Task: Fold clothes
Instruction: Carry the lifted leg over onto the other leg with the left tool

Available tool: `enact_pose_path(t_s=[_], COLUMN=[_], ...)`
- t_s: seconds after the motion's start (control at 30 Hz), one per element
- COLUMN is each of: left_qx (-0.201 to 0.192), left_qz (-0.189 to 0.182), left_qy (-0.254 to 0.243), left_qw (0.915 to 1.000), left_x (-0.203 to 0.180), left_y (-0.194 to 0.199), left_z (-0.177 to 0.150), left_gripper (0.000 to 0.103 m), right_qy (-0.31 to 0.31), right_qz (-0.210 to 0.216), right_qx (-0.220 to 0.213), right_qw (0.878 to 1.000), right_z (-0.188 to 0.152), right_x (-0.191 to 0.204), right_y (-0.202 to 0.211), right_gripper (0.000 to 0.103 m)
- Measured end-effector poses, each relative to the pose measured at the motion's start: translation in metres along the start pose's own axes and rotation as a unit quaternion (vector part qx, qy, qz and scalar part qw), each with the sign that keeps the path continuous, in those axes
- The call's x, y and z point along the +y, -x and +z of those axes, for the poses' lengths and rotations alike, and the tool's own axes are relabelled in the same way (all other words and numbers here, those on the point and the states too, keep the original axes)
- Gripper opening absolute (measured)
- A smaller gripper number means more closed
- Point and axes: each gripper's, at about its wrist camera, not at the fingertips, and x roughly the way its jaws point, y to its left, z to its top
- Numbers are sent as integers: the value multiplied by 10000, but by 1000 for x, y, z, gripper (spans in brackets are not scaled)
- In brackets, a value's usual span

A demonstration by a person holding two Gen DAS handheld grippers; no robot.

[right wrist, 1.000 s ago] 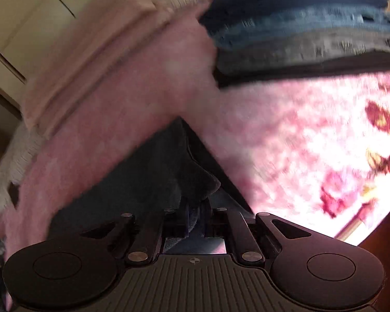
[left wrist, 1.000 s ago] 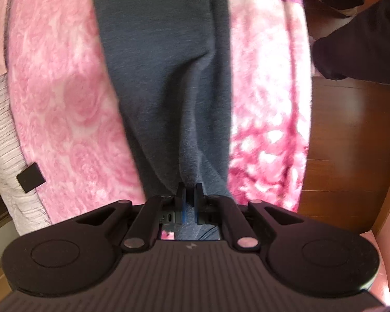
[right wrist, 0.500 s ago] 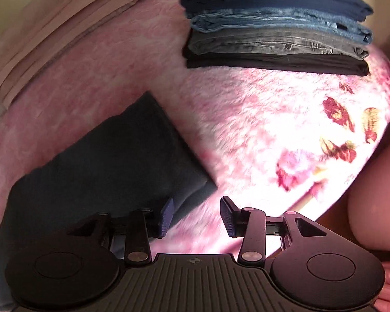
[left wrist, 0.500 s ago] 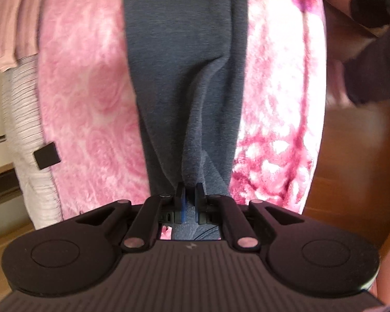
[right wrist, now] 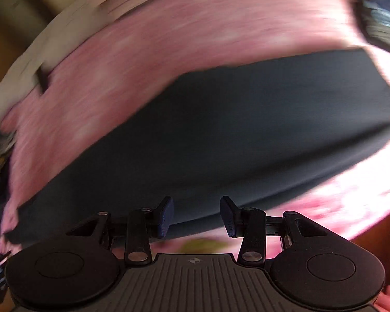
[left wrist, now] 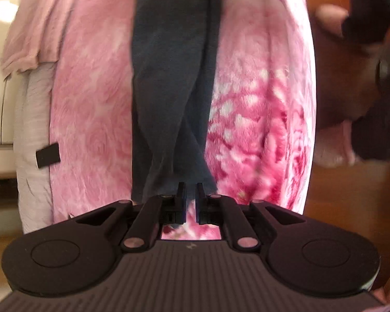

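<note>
Dark blue garment (left wrist: 174, 83): its near end is drawn into a narrow bunch that runs down into the left gripper (left wrist: 190, 191), whose two black fingers stand almost together and pinch that bunched cloth between them. From the pinch the cloth widens and stretches away as a long folded strip along the pink fleece blanket (left wrist: 91, 109), which is the ground for everything else.

The right gripper (right wrist: 196, 214) hangs above the blanket with its blue-padded fingers (right wrist: 165, 215) parted and nothing between them; the garment's long edge (right wrist: 221, 135) lies just past the fingertips, not touched, a flat dark slab across the blanket's middle. This view is streaked with blur.

At the blanket's left edge, in the left wrist view, lies a pale ribbed cover (left wrist: 32, 156) bearing a small black tag (left wrist: 47, 155), and a light pink cloth (left wrist: 36, 26) is heaped at the blanket's far left corner. Right of the blanket is brown wooden floor (left wrist: 351, 208), where blurred dark clothing (left wrist: 377, 119) of a person shows. At the blanket's far right corner, in the right wrist view, a blurred stack of folded clothes (right wrist: 382, 20) is just visible.
</note>
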Motion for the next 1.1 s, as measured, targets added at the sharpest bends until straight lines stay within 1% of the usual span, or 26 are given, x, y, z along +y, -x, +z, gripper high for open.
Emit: enact_pose_path(t_s=[0.03,0.1,0.13,0.17,0.2,0.23,0.3,0.33,0.37,0.4,0.43,0.47,0.5,0.53,0.57,0.6,0.67,0.73,0.77,0.8,0.87,0.93,0.97,1.07,1.1], left_qx=[-114,-318,-419,-546,-674,-808,-1035,-1095,-1113,-1075,-1051,-1075,-1132,-1177,-1226,-1269,-1341,-1350,-1277,-1178,-928,-748,-686,-653,-652], left_qz=[28,220,297,321,344,344,133,-42,-227,-376,-518,-614,-620,-515,-275,76,943,1451,1457,1362,929,586,491,481,484], left_qy=[100,164,214,296,378,449,495,482,429,346,257,156,68,2,-28,-24,12,33,-29,-137,-412,-511,-543,-498,-415], left_qw=[9999,9991,9985,9976,9964,9951,9933,9928,9926,9929,9928,9922,9916,9917,9921,9919,9865,9802,9810,9836,9905,9942,9950,9955,9958], left_x=[1,4,6,11,17,22,36,43,48,51,54,58,63,69,78,88,103,104,97,85,54,28,19,7,9], left_y=[3,7,9,8,8,7,-1,-9,-18,-26,-34,-40,-42,-41,-38,-33,-18,-8,-10,-15,-33,-48,-54,-59,-58], left_z=[-7,-20,-26,-31,-36,-41,-44,-44,-44,-42,-40,-39,-39,-39,-39,-40,-41,-42,-41,-40,-41,-44,-46,-50,-50], left_gripper=[5,11,20,33,36,37,39,40,40,39,33,15,6,5,5,5,5,5,5,5,5,5,5,4,4], right_qy=[181,499,646,764,862,952,1096,1159,1214,1263,1309,1324,1288,1253,1217,1181,1051,918,863,819,792,793,794,803,784], right_qz=[109,295,379,447,510,568,627,647,657,651,636,596,546,497,448,398,306,239,215,200,171,143,128,53,-4], right_qx=[84,211,271,321,364,411,507,555,595,621,650,689,730,772,814,855,872,873,884,911,938,953,960,957,954], right_qw=[9997,9981,9968,9956,9943,9930,9907,9896,9886,9879,9872,9870,9875,9879,9882,9885,9902,9917,9921,9923,9923,9922,9921,9921,9923], right_z=[-4,-12,-15,-18,-20,-23,-29,-32,-34,-35,-36,-38,-40,-42,-44,-45,-46,-45,-45,-45,-44,-42,-41,-38,-37], right_x=[28,77,101,122,141,160,186,197,204,208,212,215,213,211,209,207,199,188,182,176,168,160,156,145,140], right_y=[-9,-24,-31,-37,-43,-47,-55,-58,-59,-60,-61,-62,-62,-61,-61,-61,-58,-56,-55,-55,-53,-49,-47,-42,-41], right_gripper=[44,44,44,44,44,45,46,52,61,64,66,66,66,66,66,66,66,66,66,66,66,66,66,66,66])
